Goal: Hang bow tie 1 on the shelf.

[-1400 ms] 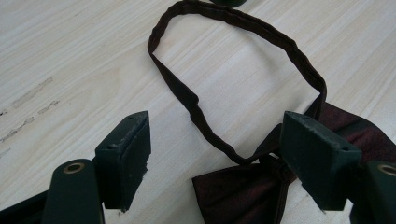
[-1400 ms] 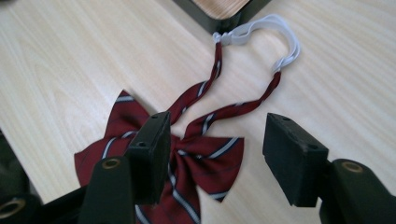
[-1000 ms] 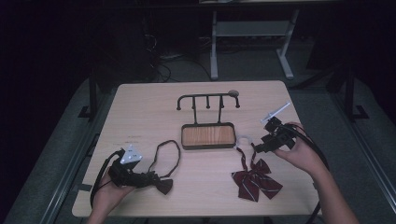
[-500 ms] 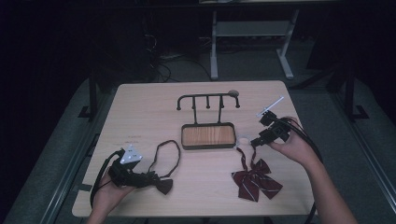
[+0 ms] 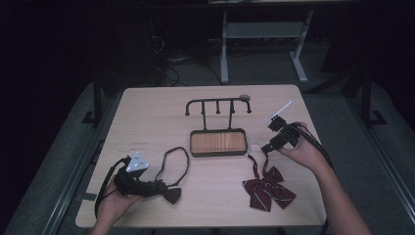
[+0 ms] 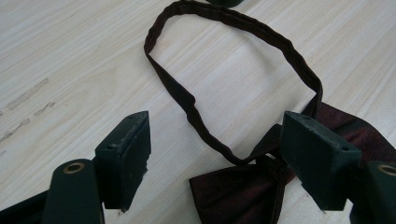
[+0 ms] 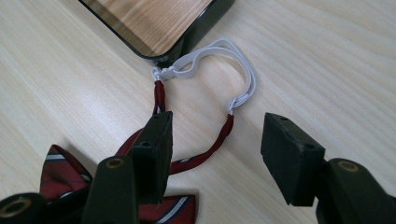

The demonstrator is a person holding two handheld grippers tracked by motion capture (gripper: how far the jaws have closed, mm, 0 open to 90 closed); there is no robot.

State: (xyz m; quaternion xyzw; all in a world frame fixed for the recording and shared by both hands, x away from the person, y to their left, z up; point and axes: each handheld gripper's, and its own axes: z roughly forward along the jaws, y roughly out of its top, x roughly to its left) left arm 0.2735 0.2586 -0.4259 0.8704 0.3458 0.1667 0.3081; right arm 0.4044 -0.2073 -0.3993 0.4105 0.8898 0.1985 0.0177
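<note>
A dark maroon bow tie (image 5: pixel 171 195) (image 6: pixel 243 196) lies at the front left, its strap (image 5: pixel 176 161) (image 6: pixel 187 98) spread in a loop on the table. My left gripper (image 5: pixel 164 188) (image 6: pixel 219 158) is low over it and open, one jaw on each side of the knot and strap. At the front right lies a red striped bow tie (image 5: pixel 266 191) (image 7: pixel 60 177), whose white elastic band (image 5: pixel 254 145) (image 7: pixel 224 51) reaches the tray's corner. Just above its red strap ends, my right gripper (image 5: pixel 266 146) (image 7: pixel 222 140) is open and grips nothing.
A black hook rack (image 5: pixel 218 105) rises from a wooden-bottomed tray (image 5: pixel 218 143) (image 7: pixel 163 18) at the middle of the table. The table's right edge is close behind the right hand. A desk frame stands on the floor beyond the table.
My right gripper has shifted a little to the left and lower, towards the white elastic by the tray's corner. The left gripper and both bow ties have kept still.
</note>
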